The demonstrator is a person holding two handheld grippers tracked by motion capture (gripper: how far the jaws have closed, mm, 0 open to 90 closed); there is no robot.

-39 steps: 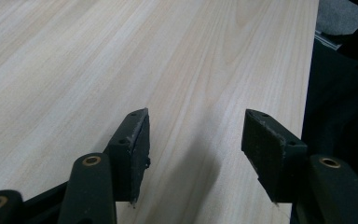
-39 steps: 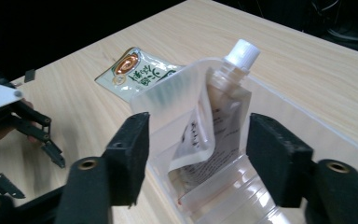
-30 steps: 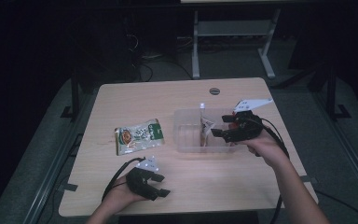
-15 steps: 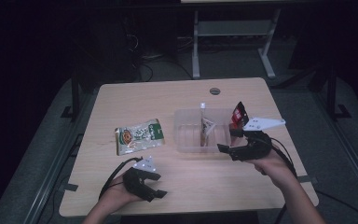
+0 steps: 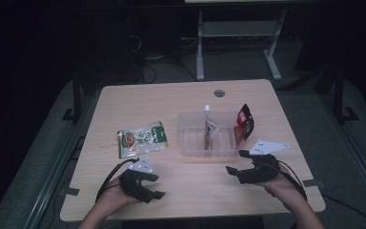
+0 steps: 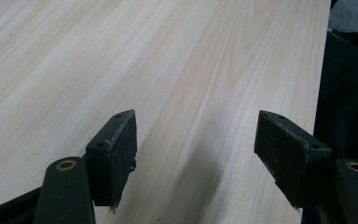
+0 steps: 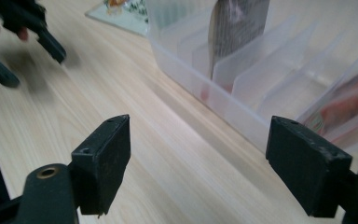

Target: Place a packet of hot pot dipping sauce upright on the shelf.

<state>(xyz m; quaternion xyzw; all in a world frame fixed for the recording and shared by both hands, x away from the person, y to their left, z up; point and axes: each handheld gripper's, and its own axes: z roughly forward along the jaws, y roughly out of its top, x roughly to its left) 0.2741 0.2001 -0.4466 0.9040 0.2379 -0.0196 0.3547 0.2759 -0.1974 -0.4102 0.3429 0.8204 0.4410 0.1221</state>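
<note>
A clear plastic bin (image 5: 190, 143) with dividers stands right of the table's middle. A pale pouch (image 5: 211, 131) stands upright in it, and a red and black packet (image 5: 244, 121) leans at its right end. A green snack packet (image 5: 142, 139) lies flat to the bin's left. My right gripper (image 5: 235, 162) hovers in front of the bin, open; its jaws have just been opening, with nothing between them. My left gripper (image 5: 156, 186) sits near the front edge, open and empty, its jaws having just opened too. In the right gripper view the bin (image 7: 223, 79) lies just beyond my right gripper (image 7: 198, 163). In the left gripper view bare wood lies under my left gripper (image 6: 196, 154).
The wooden table (image 5: 171, 100) has a round cable hole (image 5: 219, 93) at the back. Cables trail from both grippers over the front edge. A metal stand (image 5: 238, 33) is on the dark floor behind the table.
My right gripper has drawn back from the bin's right end toward the front edge and lower. The red and black packet now shows standing there. The left hand has barely moved.
</note>
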